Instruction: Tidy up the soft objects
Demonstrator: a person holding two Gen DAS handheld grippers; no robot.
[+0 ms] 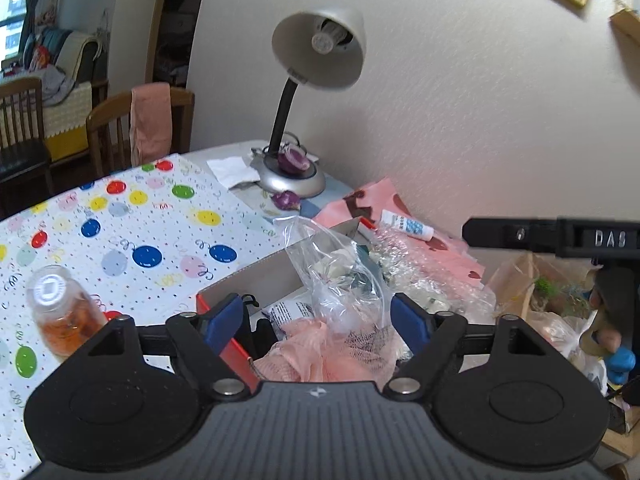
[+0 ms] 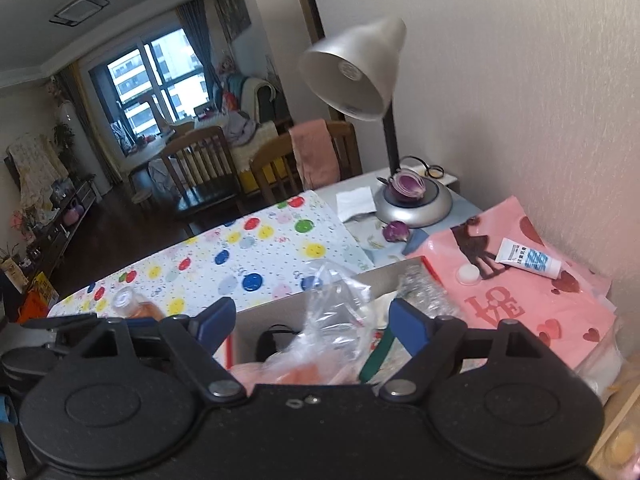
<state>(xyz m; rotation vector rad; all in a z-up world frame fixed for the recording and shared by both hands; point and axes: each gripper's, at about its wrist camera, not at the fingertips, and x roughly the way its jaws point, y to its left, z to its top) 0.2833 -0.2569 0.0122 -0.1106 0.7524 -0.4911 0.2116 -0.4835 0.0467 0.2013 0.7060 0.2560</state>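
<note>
An open cardboard box [image 1: 256, 276] with a red side holds a pink mesh puff [image 1: 320, 348], a clear plastic bag [image 1: 336, 276] and bubble wrap [image 1: 420, 264]. My left gripper [image 1: 320, 320] is open and hovers above the puff and the bag, touching neither. My right gripper [image 2: 312, 320] is open too, above the same box [image 2: 272, 312], with the clear bag [image 2: 336, 312] standing up between its blue fingers. The right gripper's body [image 1: 560, 236] shows at the right edge of the left wrist view.
A silver desk lamp [image 1: 320, 52] stands behind the box with a cut red onion [image 1: 294, 160] on its base. A pink gift bag [image 2: 520, 288] with a white tube [image 2: 528, 258] lies by the wall. A small bottle of orange liquid [image 1: 60, 312] stands on the dotted tablecloth [image 1: 132, 220].
</note>
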